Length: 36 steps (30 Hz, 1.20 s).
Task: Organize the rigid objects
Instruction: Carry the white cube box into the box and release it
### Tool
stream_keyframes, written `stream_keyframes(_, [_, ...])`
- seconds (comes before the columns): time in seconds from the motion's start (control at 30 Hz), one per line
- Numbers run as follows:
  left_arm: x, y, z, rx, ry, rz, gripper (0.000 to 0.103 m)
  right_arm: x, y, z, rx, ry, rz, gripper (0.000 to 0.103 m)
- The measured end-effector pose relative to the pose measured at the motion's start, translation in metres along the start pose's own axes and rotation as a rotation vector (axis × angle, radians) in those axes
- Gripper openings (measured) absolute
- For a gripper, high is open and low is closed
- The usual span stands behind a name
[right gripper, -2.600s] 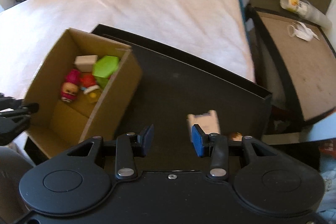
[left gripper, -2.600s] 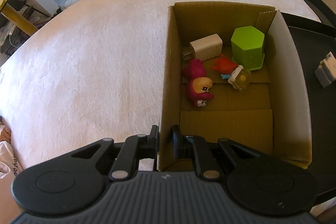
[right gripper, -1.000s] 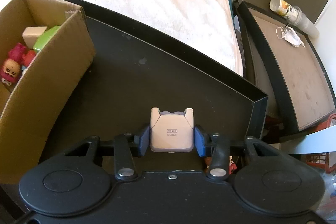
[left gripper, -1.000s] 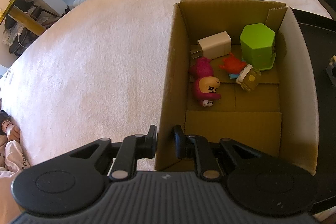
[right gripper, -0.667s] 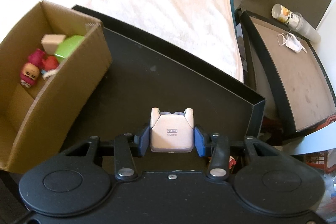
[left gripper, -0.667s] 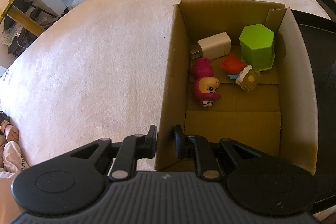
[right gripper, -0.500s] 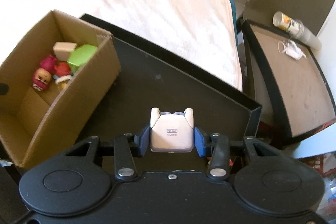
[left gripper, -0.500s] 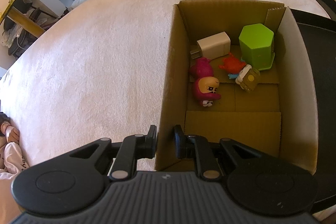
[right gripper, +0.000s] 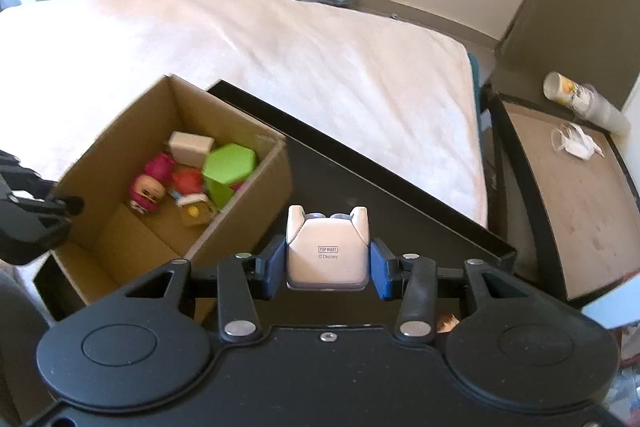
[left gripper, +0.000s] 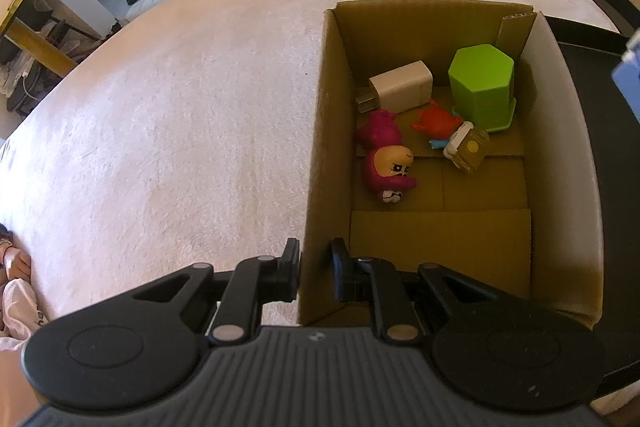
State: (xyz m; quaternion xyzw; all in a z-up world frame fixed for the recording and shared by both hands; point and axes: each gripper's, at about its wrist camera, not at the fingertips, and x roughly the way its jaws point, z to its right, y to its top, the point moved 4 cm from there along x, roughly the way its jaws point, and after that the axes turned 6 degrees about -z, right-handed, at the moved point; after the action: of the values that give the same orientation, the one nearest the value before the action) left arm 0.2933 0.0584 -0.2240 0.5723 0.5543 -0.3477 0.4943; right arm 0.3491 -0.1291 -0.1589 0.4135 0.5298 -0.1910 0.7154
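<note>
My left gripper [left gripper: 316,267] is shut on the near left wall of an open cardboard box [left gripper: 320,163], which also shows in the right wrist view [right gripper: 256,203]. Inside lie a white charger [left gripper: 402,87], a green hexagonal block [left gripper: 480,83], a magenta figure [left gripper: 386,163], a red toy [left gripper: 436,121] and a small yellow toy [left gripper: 468,149]. My right gripper [right gripper: 327,267] is shut on a white toy cube [right gripper: 327,255] marked POP MART, held above the black tray [right gripper: 360,195], right of the box. The left gripper shows at the left edge of the right wrist view [right gripper: 24,211].
The box stands partly on the black tray, beside a white mattress [left gripper: 180,107]. A second tray with a brown floor [right gripper: 568,199] lies to the right, holding a mask [right gripper: 576,143] and a cup stack [right gripper: 580,99]. Clutter lies on the floor beyond.
My right gripper closed on the white cube, lifted it off the black tray and moved up and left toward the box. The left gripper kept its hold on the box wall.
</note>
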Motion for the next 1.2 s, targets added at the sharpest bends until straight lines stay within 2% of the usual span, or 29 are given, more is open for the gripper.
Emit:
stream_keyframes(0.27, [0.001,-0.005,0.0,0.025,-0.002,0.026,0.015,-0.009,0.021,-0.026,-0.032,0.033,0.022,0.043])
stream_keyframes(0.63, [0.002,-0.007,-0.009,-0.008,-0.066,0.018,0.013,-0.006,0.038,-0.066,-0.088,0.032,0.008,0.043])
stream_keyframes(0.87, [0.002,-0.009,-0.01,-0.027,-0.08,0.011,0.013,0.006,0.041,-0.084,-0.097,0.054,-0.02,0.043])
stream_keyframes(1.2, [0.0,-0.008,-0.013,-0.034,-0.101,0.007,0.012,0.03,0.034,-0.089,-0.052,0.081,-0.082,0.043])
